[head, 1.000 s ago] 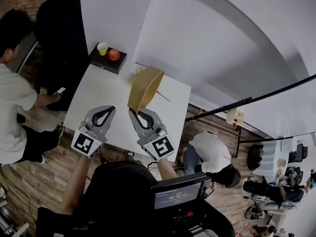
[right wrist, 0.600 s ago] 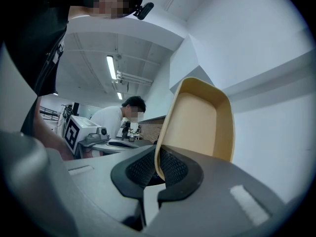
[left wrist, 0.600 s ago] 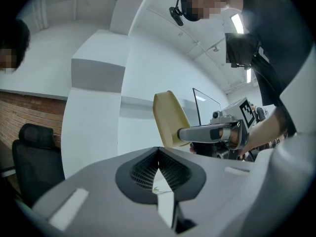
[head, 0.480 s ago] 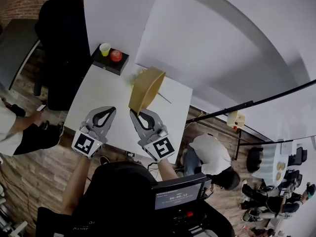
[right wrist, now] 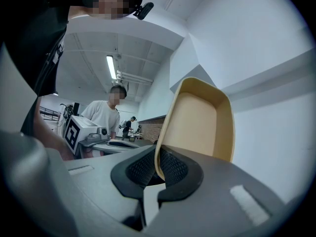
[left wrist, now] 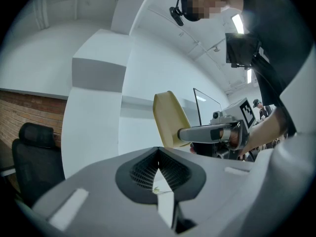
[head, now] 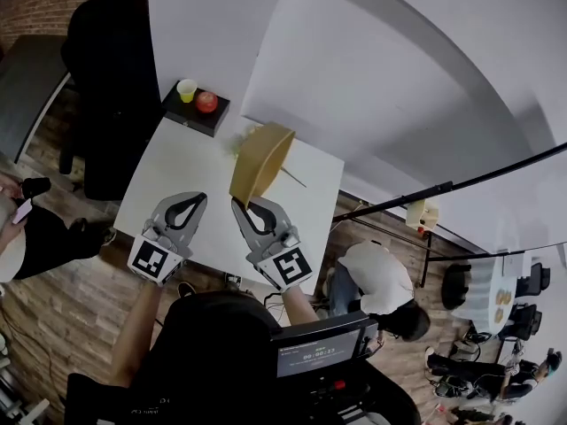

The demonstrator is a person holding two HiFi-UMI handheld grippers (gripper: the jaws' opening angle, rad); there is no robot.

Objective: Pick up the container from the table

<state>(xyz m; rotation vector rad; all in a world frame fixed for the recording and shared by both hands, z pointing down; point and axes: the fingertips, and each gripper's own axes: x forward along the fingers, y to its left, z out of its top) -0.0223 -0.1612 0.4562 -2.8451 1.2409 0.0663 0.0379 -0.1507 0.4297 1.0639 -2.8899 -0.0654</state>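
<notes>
A tan, shallow container (head: pixel 261 159) hangs tilted on its side above the white table (head: pixel 173 166), held by its rim. My right gripper (head: pixel 242 204) is shut on that rim; in the right gripper view the container's (right wrist: pixel 202 122) thin wall is pinched between the black pads (right wrist: pixel 173 167) of the right gripper (right wrist: pixel 158 154). My left gripper (head: pixel 190 199) hovers beside it over the table, jaws shut with nothing held. The left gripper view shows its closed tips (left wrist: pixel 158 149), with the container (left wrist: pixel 168 120) and the right gripper (left wrist: pixel 207 132) beyond.
A black tray (head: pixel 190 118) at the table's far corner carries a yellow cup (head: pixel 186 89) and a red apple (head: pixel 206 101). A black chair (head: pixel 106 51) stands left of the table. One person crouches at the right (head: pixel 376 277); another person's arm shows at the left edge (head: pixel 18 220).
Both grippers and the container have stayed put. The person at the left has moved away, mostly out of the picture.
</notes>
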